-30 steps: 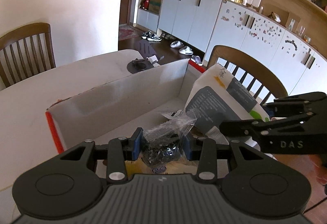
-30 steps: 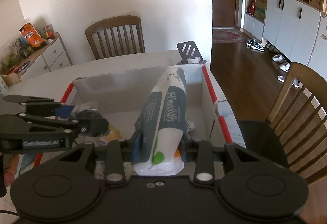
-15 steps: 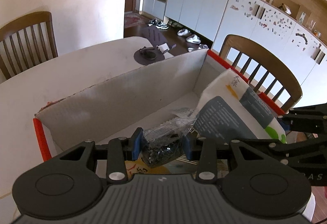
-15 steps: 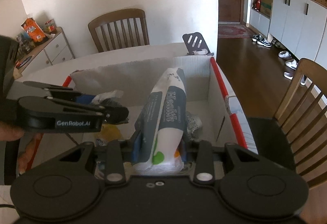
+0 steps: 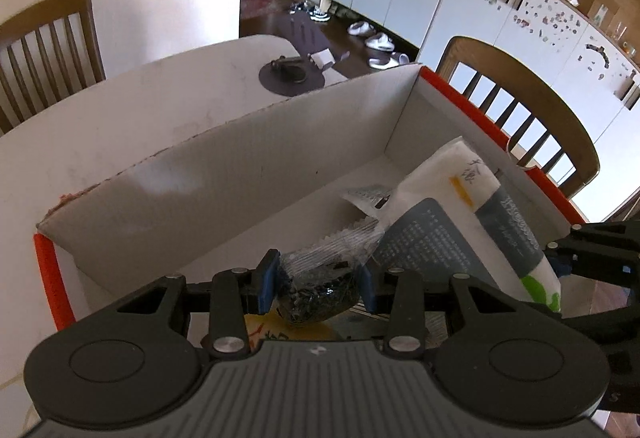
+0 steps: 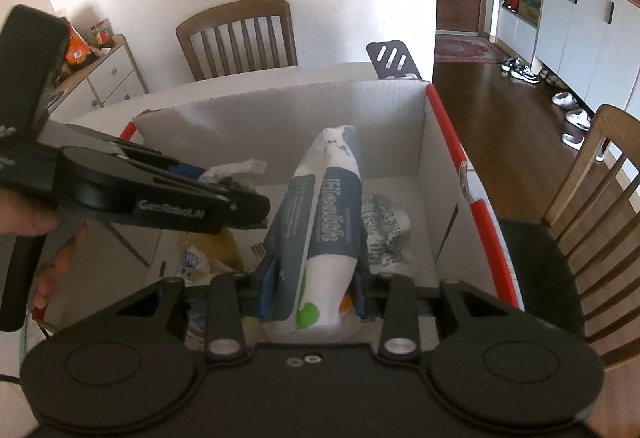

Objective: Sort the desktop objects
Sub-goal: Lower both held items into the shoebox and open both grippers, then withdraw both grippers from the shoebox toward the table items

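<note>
Both my grippers are loaded and hanging over the cardboard box (image 6: 424, 134). The left gripper (image 5: 316, 278) is clamped nearly shut on a small clear bag (image 5: 320, 278) of dark bits, near the box's front-left. The right gripper (image 6: 310, 296) is part-closed around a tissue pack (image 6: 324, 222), whose long axis points away toward the far wall. Box floor is straight below both, so I'd guess lowering comes next.

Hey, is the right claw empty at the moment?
No, the right claw is closed on a white and grey tissue pack, holding it over the cardboard box.
</note>
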{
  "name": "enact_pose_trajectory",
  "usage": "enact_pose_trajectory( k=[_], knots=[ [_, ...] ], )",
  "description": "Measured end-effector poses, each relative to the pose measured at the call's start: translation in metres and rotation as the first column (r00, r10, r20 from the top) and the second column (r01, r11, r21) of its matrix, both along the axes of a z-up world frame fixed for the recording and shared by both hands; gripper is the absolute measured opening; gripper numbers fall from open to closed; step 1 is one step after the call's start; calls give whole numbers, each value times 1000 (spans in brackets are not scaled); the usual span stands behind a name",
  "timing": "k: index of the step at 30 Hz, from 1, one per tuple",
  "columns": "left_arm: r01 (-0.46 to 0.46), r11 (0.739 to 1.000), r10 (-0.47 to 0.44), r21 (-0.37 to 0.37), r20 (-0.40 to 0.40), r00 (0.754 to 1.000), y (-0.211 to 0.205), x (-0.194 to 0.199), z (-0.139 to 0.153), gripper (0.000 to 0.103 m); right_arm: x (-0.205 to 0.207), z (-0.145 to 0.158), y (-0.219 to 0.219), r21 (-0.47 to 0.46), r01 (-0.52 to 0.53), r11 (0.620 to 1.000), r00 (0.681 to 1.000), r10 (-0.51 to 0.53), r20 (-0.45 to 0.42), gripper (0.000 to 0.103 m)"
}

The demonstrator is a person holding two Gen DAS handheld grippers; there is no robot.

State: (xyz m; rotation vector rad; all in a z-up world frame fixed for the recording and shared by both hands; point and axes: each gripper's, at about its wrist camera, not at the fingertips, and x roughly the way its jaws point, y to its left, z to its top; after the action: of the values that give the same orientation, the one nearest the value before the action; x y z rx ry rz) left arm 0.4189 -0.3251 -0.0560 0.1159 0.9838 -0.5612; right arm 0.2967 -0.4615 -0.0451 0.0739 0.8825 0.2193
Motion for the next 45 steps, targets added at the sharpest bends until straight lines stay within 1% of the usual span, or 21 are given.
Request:
enact_pose_trajectory(
  k=[5, 7, 11, 12, 21, 28, 45],
  knots=[
    [7, 1000, -7, 11, -26, 1000, -1, 0, -3, 40, 0, 1, -1, 4, 0, 1000, 1000, 0, 1, 37],
    [6, 1000, -5, 15, -32, 999, -1, 0, -3, 43, 0, 1, -1, 2, 0, 1000, 1000, 0, 1, 39],
    [-5, 1000, 5, 14, -11, 1000, 0, -2, 1, 69, 0, 4, 1, -9, -4, 1000, 1000, 4, 11, 44],
    [-7, 1000, 7, 12, -2, 1000, 1, -3, 3, 70, -1, 4, 1, -11, -3, 1000, 1000, 3, 14, 46],
    [-23, 999, 23, -29, 13, 1000, 9, -12, 18, 71, -7, 14, -3, -26, 11, 1000, 998, -10, 59, 62],
    [-20, 999, 21, -43, 31, 999, 10, -22, 31, 71, -14, 24, -4, -22, 7, 1000, 997, -5, 81, 63],
    [-9, 994, 17, -113, 68, 998, 29, -60, 63, 71, -35, 48, -2, -9, 3, 1000, 992, -2, 122, 64]
  ],
)
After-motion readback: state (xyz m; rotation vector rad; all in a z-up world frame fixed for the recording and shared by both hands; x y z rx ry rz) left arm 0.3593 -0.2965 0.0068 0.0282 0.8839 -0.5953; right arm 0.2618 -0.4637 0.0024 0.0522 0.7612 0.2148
